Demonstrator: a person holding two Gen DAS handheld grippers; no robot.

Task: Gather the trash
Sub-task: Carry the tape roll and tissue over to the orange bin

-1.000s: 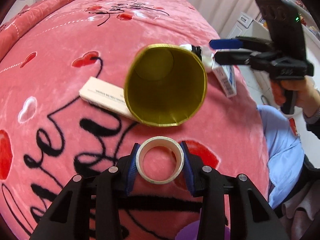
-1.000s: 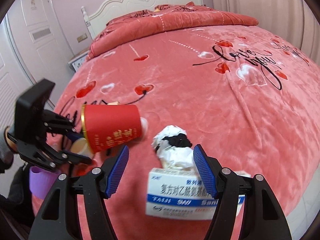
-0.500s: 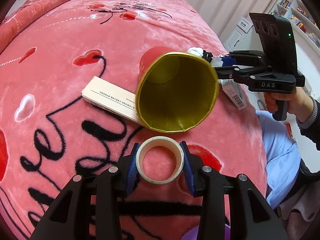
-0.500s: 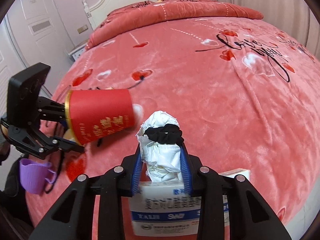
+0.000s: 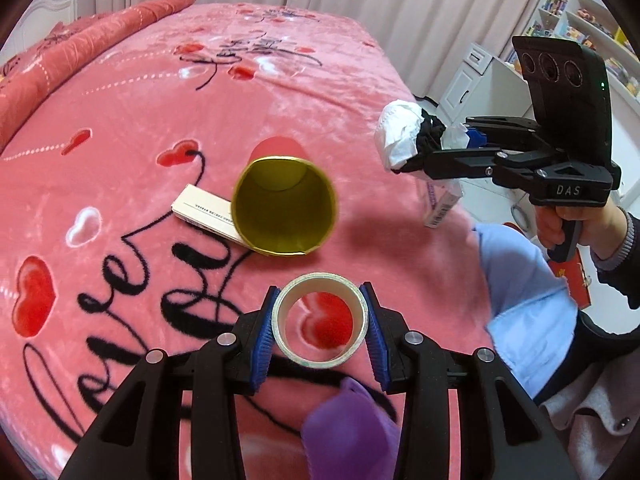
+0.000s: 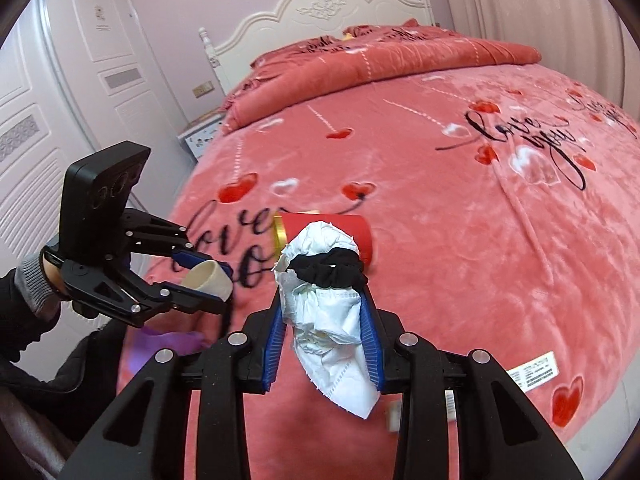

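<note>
1. Left gripper clamps an empty tape roll above the bedspread.
2. Right gripper pinches a crumpled white mask ringed by a black scrunchie.
3. Beyond, a red paper cup lies sideways against a small carton.

A pink bedspread is showing red hearts and black script, while a red cup is gleaming gold inside beside white crumpled paper banded in black.

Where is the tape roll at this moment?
The tape roll is clamped in the left gripper, held above the pink bedspread just short of the gold-lined paper cup.
</note>
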